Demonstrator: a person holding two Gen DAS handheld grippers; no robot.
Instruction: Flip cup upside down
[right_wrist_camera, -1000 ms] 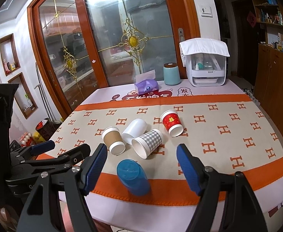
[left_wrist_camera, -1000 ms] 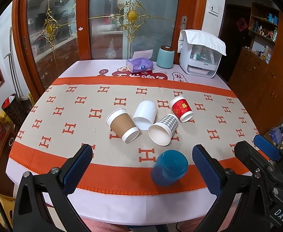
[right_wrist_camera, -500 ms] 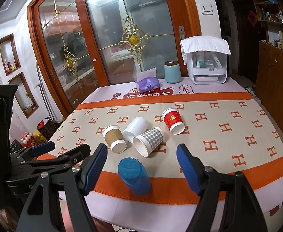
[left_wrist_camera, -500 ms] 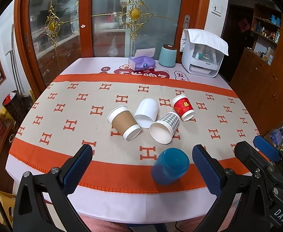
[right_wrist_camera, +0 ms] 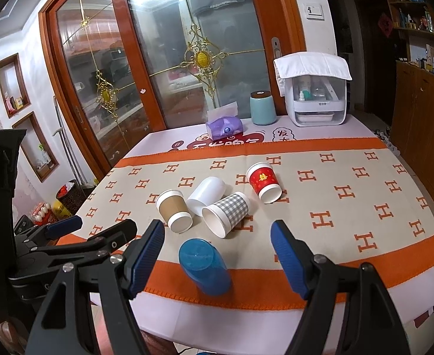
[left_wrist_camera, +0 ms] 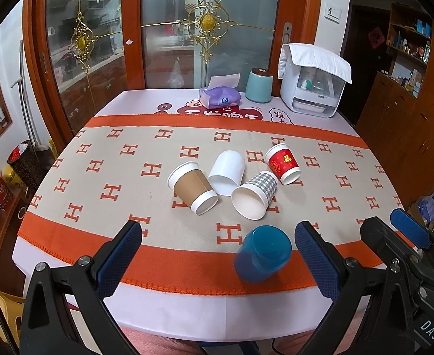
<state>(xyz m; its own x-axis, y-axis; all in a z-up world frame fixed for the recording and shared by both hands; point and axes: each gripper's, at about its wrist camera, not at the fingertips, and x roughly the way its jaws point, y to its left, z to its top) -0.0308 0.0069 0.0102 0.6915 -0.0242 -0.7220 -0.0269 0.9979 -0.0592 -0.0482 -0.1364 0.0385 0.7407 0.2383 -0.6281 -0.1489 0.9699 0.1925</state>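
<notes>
A blue plastic cup (left_wrist_camera: 263,253) stands upside down on the orange band near the table's front edge; it also shows in the right wrist view (right_wrist_camera: 204,264). Behind it lie several paper cups on their sides: a brown one (left_wrist_camera: 192,187), a white one (left_wrist_camera: 228,172), a grey checked one (left_wrist_camera: 255,193) and a red one (left_wrist_camera: 283,163). My left gripper (left_wrist_camera: 217,254) is open and empty, its pads either side of the blue cup but nearer me. My right gripper (right_wrist_camera: 217,254) is open and empty, the blue cup between its pads.
At the table's far edge stand a purple tissue pack (left_wrist_camera: 220,97), a teal canister (left_wrist_camera: 258,85) and a white appliance (left_wrist_camera: 313,80) under a cloth. Glass doors rise behind the table. A wooden cabinet (left_wrist_camera: 409,118) stands to the right.
Both grippers have drawn back and risen slightly, so the table looks a little farther away. The cups have not moved.
</notes>
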